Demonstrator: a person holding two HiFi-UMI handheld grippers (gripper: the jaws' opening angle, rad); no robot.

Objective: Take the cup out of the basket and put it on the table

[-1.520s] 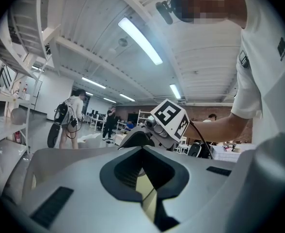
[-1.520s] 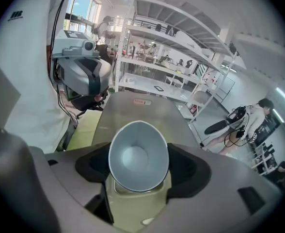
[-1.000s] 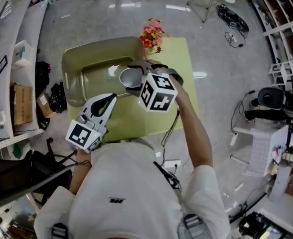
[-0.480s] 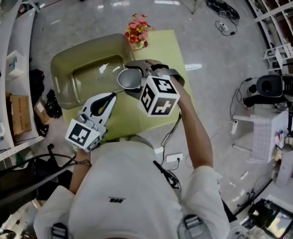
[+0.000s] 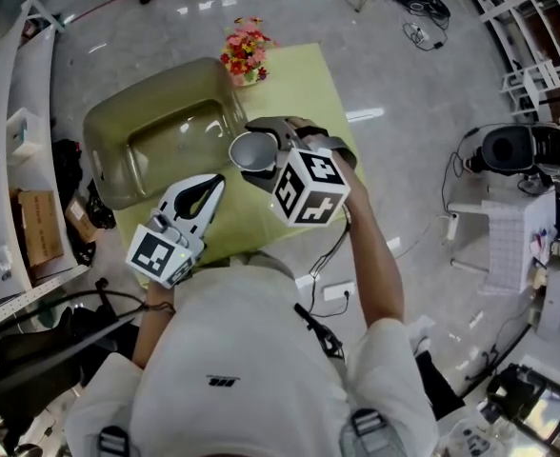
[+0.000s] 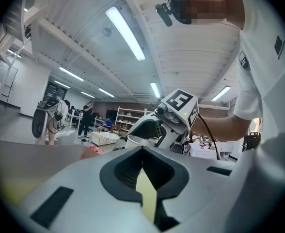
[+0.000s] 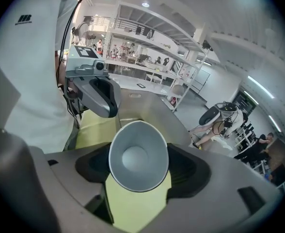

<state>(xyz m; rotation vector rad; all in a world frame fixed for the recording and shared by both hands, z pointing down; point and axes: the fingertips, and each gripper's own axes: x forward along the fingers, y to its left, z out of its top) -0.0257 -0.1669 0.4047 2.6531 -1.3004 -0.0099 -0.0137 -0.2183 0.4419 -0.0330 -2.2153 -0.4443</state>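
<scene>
Now that the cup point(image 7: 137, 149) has come clear of the basket point(image 5: 118, 136), the right gripper point(image 7: 140, 166) carries it over the counter point(image 5: 299, 84).
A second ago the cup hung over the basket's hollow; now the basket lies off to the side of the right jaws and bare yellow-green counter shows beneath them, so only the setting-down seems left. These jaws stand wide, clamped on the cup's sides, with its open mouth facing back along them. The left gripper point(image 6: 142, 152) hangs level nearby, jaws closed on nothing. A small dark logo on the white shirt is too small to read; the cubes carry only square markers.
</scene>
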